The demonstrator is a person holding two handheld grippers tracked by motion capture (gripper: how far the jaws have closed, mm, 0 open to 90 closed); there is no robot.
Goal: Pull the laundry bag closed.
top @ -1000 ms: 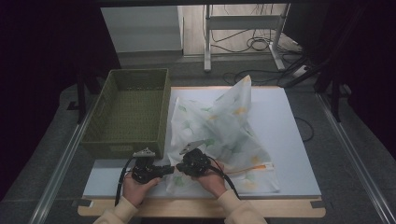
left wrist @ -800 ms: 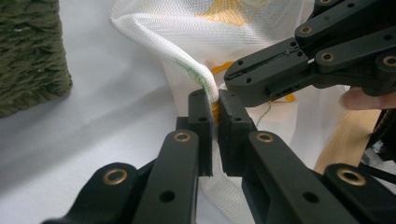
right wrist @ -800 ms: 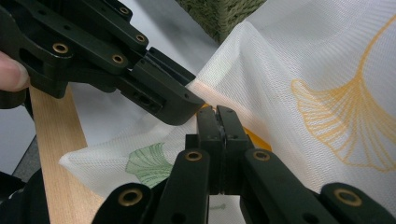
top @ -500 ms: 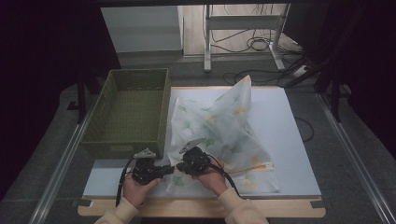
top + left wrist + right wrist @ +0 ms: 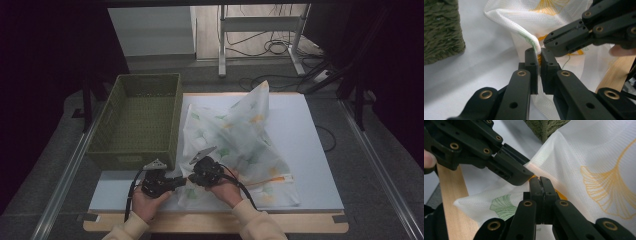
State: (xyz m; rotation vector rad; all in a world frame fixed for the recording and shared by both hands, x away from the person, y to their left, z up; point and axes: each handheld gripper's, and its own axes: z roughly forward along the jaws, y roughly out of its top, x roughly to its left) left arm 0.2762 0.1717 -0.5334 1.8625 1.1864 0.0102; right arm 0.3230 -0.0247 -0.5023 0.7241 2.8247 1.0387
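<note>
Cloth (image 5: 240,135): lies crumpled on the white table (image 5: 310,130), beside the green basket (image 5: 137,117); not folded yet.
Left gripper (image 5: 539,56): pinched tight on the cloth's near edge.
Right gripper (image 5: 540,182): pinched tight on the same edge, just beside.

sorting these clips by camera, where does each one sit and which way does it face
High view: above the person's side of the table, looking forward and down at the sheer leaf-print cloth and green woven basket; forearms, hands, left gripper and right gripper show.
Left gripper view: rides the left gripper, looking along jaws shut on a cloth fold.
Right gripper view: rides the right gripper, jaws shut on the cloth.
Shared: each gripper view shows the other gripper, the cloth and the basket.
</note>
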